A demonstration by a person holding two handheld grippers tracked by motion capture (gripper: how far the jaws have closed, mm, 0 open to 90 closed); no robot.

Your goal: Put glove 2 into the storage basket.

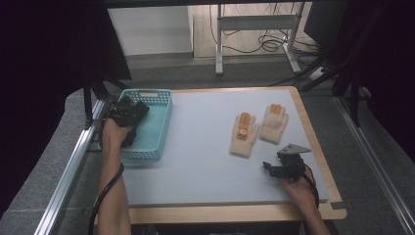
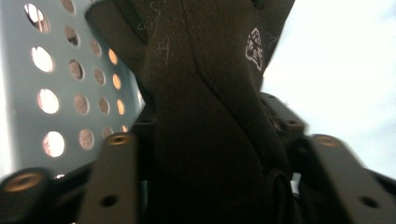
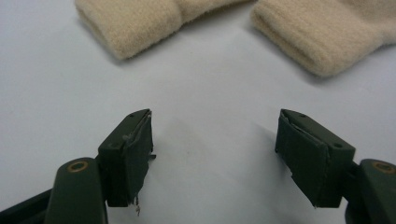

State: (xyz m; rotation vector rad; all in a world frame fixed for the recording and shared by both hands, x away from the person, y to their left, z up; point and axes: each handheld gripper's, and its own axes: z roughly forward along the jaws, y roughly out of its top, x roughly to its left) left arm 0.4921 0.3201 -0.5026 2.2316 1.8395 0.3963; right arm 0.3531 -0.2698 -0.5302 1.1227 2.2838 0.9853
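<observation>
Two cream knitted gloves with orange fingertips lie on the pale mat, a left one (image 1: 243,134) and a right one (image 1: 273,123); their cuffs (image 3: 130,21) (image 3: 317,39) lie just ahead of my right gripper (image 3: 215,154). That right gripper (image 1: 276,169) hovers open over bare mat a little below the gloves. My left gripper (image 1: 128,115) is over the turquoise basket (image 1: 159,125) at the table's left, shut on a black glove (image 2: 205,107) with a small white logo. The basket's perforated wall (image 2: 60,93) stands close beside it.
The mat covers a wooden table (image 1: 235,213) with a metal rail (image 1: 73,161) along its left side. A white table frame and cables (image 1: 259,34) stand on the floor beyond the far edge. Bare mat (image 1: 200,147) lies between basket and gloves.
</observation>
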